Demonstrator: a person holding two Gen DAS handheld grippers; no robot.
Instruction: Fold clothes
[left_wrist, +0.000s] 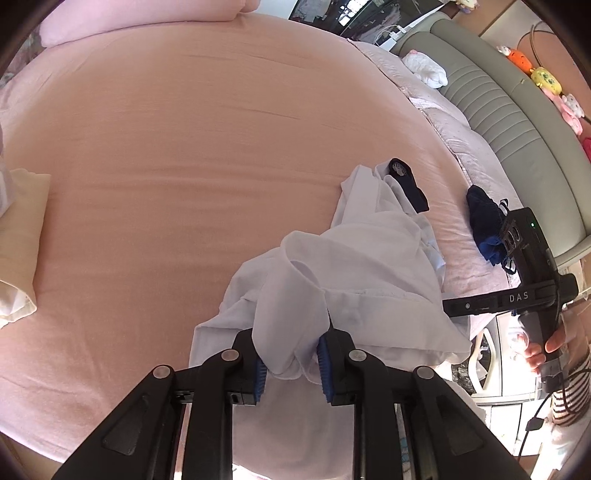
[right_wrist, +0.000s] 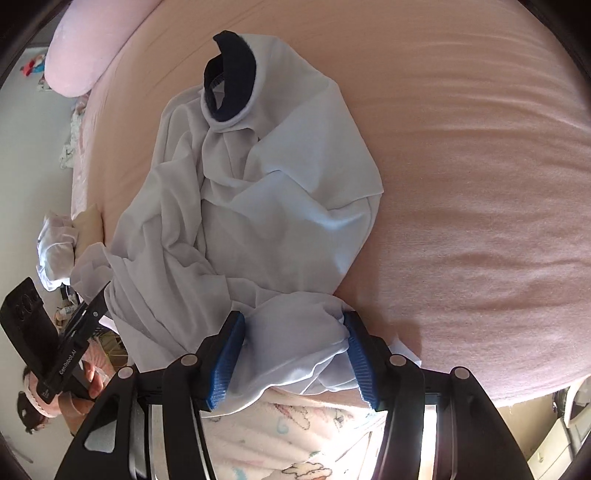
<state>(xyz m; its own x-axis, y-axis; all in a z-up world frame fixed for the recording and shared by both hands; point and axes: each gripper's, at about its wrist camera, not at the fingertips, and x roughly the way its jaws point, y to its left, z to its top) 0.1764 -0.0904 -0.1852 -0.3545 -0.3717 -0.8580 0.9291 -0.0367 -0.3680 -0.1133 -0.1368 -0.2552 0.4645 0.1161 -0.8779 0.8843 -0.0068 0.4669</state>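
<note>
White garment (right_wrist: 258, 206) lies crumpled at the bed's (right_wrist: 480, 184) near edge, its length running away from us. Our left gripper (left_wrist: 291, 365) pinches one near fold; our right gripper (right_wrist: 295, 354) straddles another, jaws half open.

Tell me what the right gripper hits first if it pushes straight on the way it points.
Most likely the white garment: its bunched cloth already sits between the right gripper pads, with the pink bed sheet underneath.
</note>
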